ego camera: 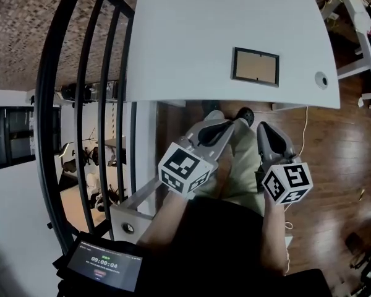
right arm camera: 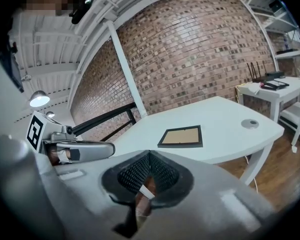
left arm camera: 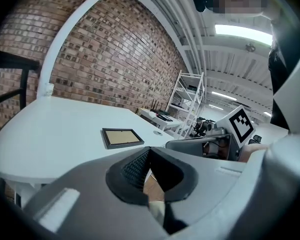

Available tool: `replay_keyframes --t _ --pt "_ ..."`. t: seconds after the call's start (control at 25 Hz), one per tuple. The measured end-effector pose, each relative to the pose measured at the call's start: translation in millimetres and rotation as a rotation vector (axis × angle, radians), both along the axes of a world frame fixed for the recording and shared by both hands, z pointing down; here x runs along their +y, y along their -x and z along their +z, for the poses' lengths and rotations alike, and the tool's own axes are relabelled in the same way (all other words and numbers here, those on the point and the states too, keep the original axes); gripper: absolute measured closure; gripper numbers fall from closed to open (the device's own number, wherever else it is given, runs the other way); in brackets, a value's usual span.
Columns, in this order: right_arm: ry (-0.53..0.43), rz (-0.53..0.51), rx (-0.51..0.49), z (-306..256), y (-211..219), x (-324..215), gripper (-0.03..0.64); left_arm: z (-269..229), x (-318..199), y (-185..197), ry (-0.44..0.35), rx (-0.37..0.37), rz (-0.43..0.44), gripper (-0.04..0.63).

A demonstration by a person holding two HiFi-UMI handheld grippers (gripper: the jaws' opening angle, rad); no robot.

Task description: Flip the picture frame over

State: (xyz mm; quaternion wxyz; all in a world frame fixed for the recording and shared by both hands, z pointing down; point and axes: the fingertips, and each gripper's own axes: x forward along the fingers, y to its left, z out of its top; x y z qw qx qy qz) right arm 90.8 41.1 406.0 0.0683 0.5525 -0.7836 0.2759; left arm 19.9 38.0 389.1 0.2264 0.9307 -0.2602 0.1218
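Seemingly cardboard-filled, the picture frame (ego camera: 255, 67) lies on the table (ego camera: 191, 36).

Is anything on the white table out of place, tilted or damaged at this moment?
Nothing stands out. The picture frame lies flat and whole on the white table, with a plain brown panel facing up. The left claw and the right claw are shut and empty, held short of the table.

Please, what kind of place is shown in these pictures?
Probably an indoor workshop or lab on an upper level: a bare brick wall, white shelving holding equipment, and a black railing beside the white table.
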Motion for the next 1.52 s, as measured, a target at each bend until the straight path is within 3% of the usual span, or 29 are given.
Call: replay_keyframes --t 0.6,1.0,1.08,1.52 --pt "0.003 0.017 0.073 15.1 -40.9 -51.4 0.625 3.5 -84.7 -18.9 -0.098 -0.053 0.007 0.58" --pt "0.05 0.072 0.105 40.9 -71.0 -97.4 0.622 44.0 -133.9 -33.3 -0.04 -0.134 0.015 0.561" --pt "0.061 0.084 0.109 48.0 -75.5 -105.7 0.58 54.2 -142.5 -33.8 -0.03 -0.157 0.011 0.56" --pt "0.148 0.131 0.151 76.9 -93.8 -129.6 0.527 90.1 -165.9 -40.9 0.03 -0.273 -0.007 0.517"
